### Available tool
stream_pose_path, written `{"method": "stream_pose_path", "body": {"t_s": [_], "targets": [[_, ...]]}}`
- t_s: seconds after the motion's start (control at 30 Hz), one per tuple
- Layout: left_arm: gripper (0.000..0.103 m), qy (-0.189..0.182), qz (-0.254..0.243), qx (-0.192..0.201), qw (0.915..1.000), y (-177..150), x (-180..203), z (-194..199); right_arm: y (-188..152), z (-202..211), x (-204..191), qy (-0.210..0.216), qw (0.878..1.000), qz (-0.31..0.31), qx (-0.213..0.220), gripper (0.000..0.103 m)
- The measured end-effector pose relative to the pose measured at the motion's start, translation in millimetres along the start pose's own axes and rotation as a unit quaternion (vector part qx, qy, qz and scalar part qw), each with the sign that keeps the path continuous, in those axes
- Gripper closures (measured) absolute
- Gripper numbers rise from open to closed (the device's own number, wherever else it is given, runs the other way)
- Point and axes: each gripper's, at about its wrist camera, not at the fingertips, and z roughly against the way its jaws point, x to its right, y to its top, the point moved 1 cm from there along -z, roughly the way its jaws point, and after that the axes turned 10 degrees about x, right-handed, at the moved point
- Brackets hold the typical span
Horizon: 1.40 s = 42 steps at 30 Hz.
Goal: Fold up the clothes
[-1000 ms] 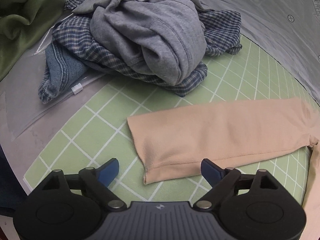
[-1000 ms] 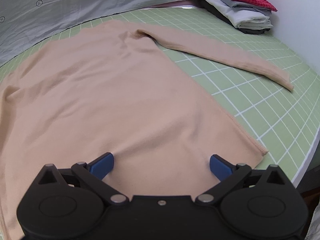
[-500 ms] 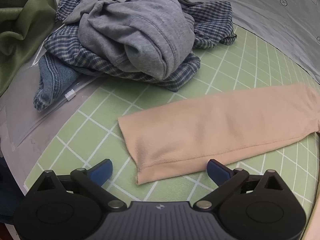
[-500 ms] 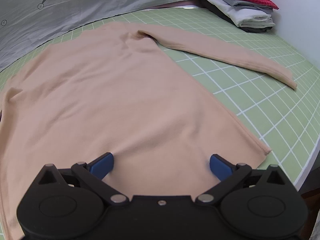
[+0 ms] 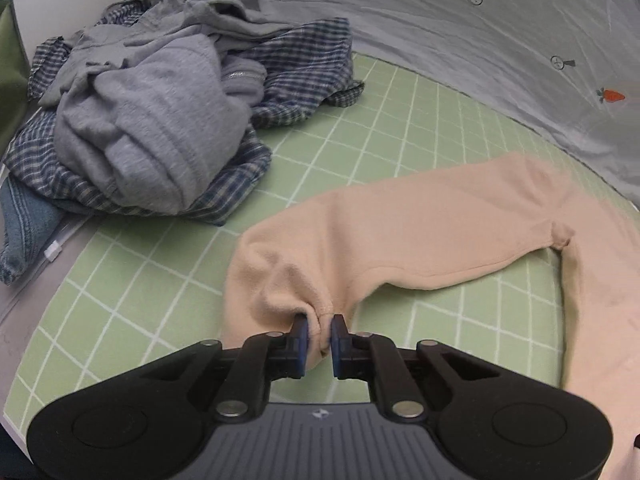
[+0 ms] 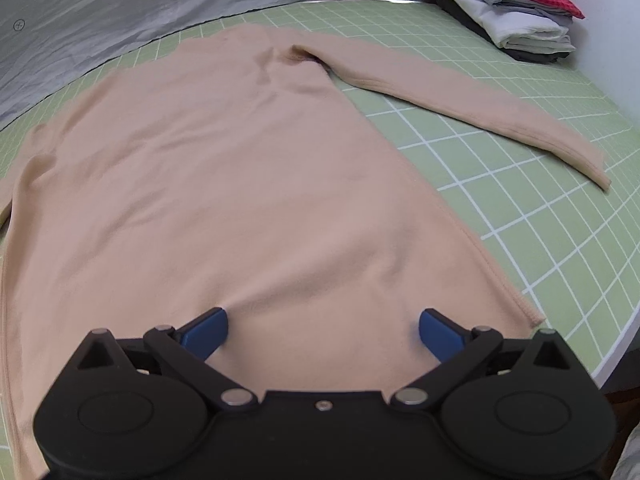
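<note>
Garment: your long-sleeved peach knit top lies flat and face-down-or-up (I cannot tell which) on the green gridded cutting mat, body spread, hem toward you.

Left gripper: pinched tight on the cuff end of the peach left sleeve; the fabric bunches at the fingertips.

Right gripper: spread wide, holding nothing, its blue pads just above or on the hem; contact is unclear.

Key relation: the held sleeve's long axis runs from your left claw away and rightward to the armpit, so the body lies to the right of that claw. Your left hand alone commands this sleeve.

Other sleeve: stretched out flat to the right, well apart from both claws.

Surroundings: crumpled grey and plaid heap at far left; folded stack with red checked top at far right.
</note>
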Motion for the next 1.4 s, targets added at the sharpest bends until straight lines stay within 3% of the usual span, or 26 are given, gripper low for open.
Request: {"method": "stream_pose_path", "body": {"t_s": [0.17, 0.33, 0.4, 0.5, 0.6, 0.63, 0.67, 0.73, 0.87, 0.93, 1.03, 1.2, 1.33, 1.4], "targets": [[0.090, -0.041, -0.001, 0.027, 0.9988, 12.9, 63.4, 9.9, 12.1, 4.3, 13.4, -0.002, 0.999, 0.048, 0.021, 0.001], [0.090, -0.104, -0.020, 0.039, 0.9936, 15.2, 161.9, 16.5, 26.9, 1.7, 54.2, 0.000, 0.999, 0.044, 0.026, 0.001], [0.090, -0.144, -0.033, 0.036, 0.9883, 8.4, 207.4, 20.4, 34.6, -0.2, 74.9, -0.004, 0.999, 0.036, 0.031, 0.001], [0.089, -0.218, -0.073, 0.022, 0.9730, -14.6, 279.6, 29.9, 46.8, -5.0, 104.4, -0.011, 0.999, 0.025, 0.039, 0.001], [0.072, -0.251, -0.113, 0.009, 0.9613, -40.1, 332.6, 38.6, 60.2, -12.9, 128.1, -0.017, 0.999, 0.018, 0.046, 0.001], [0.052, -0.255, -0.127, 0.002, 0.9585, -46.5, 343.6, 39.3, 64.9, -15.3, 133.2, -0.018, 0.999, 0.016, 0.048, 0.001], [0.029, -0.253, -0.138, -0.001, 0.9575, -50.7, 348.2, 39.3, 69.4, -17.5, 137.3, -0.018, 0.998, 0.014, 0.050, 0.001], [0.017, -0.221, -0.136, 0.004, 0.9658, -53.1, 342.2, 38.4, 77.2, -20.7, 140.2, -0.013, 0.998, 0.017, 0.058, 0.001], [0.014, -0.112, -0.070, -0.006, 0.9912, -39.1, 293.0, 29.2, 87.7, -28.0, 125.6, 0.012, 0.997, 0.035, 0.064, 0.001], [0.013, -0.059, -0.050, -0.018, 0.9968, -32.5, 263.4, 22.7, 90.8, -30.5, 110.0, 0.032, 0.996, 0.047, 0.065, 0.001], [0.013, -0.005, -0.031, -0.045, 0.9985, -27.2, 221.6, 13.5, 91.1, -30.6, 81.1, 0.065, 0.994, 0.057, 0.070, 0.001], [0.010, 0.027, -0.010, -0.070, 0.9972, -21.6, 168.7, 4.8, 80.6, -33.9, 34.7, 0.105, 0.990, 0.061, 0.069, 0.006], [0.010, 0.037, -0.021, -0.081, 0.9958, -7.8, 153.7, -12.0, 71.6, -46.5, 4.7, 0.122, 0.990, 0.064, 0.040, 0.031], [0.010, 0.032, -0.035, -0.076, 0.9960, 1.7, 152.5, -20.1, 73.0, -48.3, -4.6, 0.128, 0.988, 0.078, 0.041, 0.034]]}}
